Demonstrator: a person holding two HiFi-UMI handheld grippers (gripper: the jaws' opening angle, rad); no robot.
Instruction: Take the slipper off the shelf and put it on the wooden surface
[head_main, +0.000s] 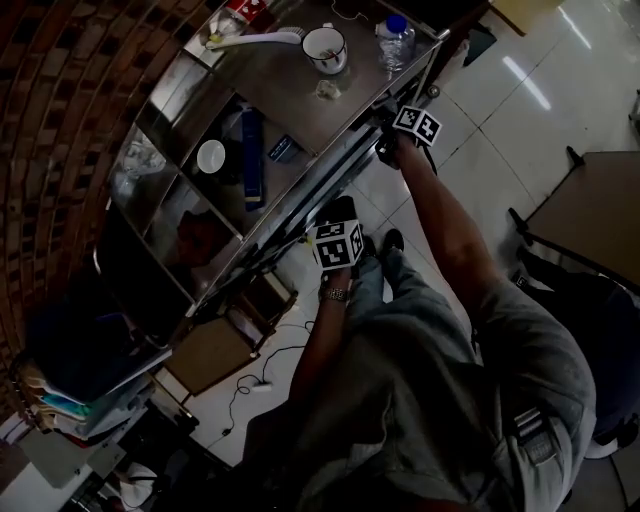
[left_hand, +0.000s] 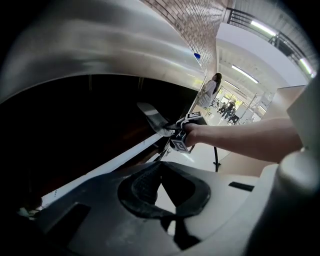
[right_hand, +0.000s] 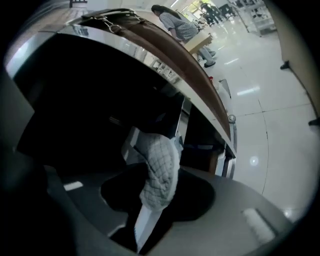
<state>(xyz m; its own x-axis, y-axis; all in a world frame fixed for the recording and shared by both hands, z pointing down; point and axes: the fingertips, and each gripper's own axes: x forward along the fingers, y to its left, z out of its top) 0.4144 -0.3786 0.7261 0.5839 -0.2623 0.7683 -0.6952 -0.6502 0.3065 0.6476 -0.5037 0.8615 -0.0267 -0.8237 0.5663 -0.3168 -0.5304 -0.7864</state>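
A grey-white quilted slipper (right_hand: 161, 157) sits between the jaws of my right gripper (right_hand: 156, 196), which is shut on it just outside a dark shelf compartment. In the left gripper view the same slipper (left_hand: 151, 118) sticks up and to the left from the right gripper (left_hand: 176, 131) at the shelf's front edge. In the head view the right gripper (head_main: 392, 142) is at the upper shelf rail (head_main: 345, 150). My left gripper (left_hand: 160, 167) is lower down by the shelf front, its fingertips together with nothing between them; it also shows in the head view (head_main: 336, 215).
The metal shelf top (head_main: 270, 85) carries a mug (head_main: 325, 48), a water bottle (head_main: 396, 40) and small items. Compartments below hold a blue box (head_main: 252, 155) and a white bowl (head_main: 211, 156). A brown table (head_main: 590, 215) stands at the right and a wooden board (head_main: 208, 352) lies low on the left.
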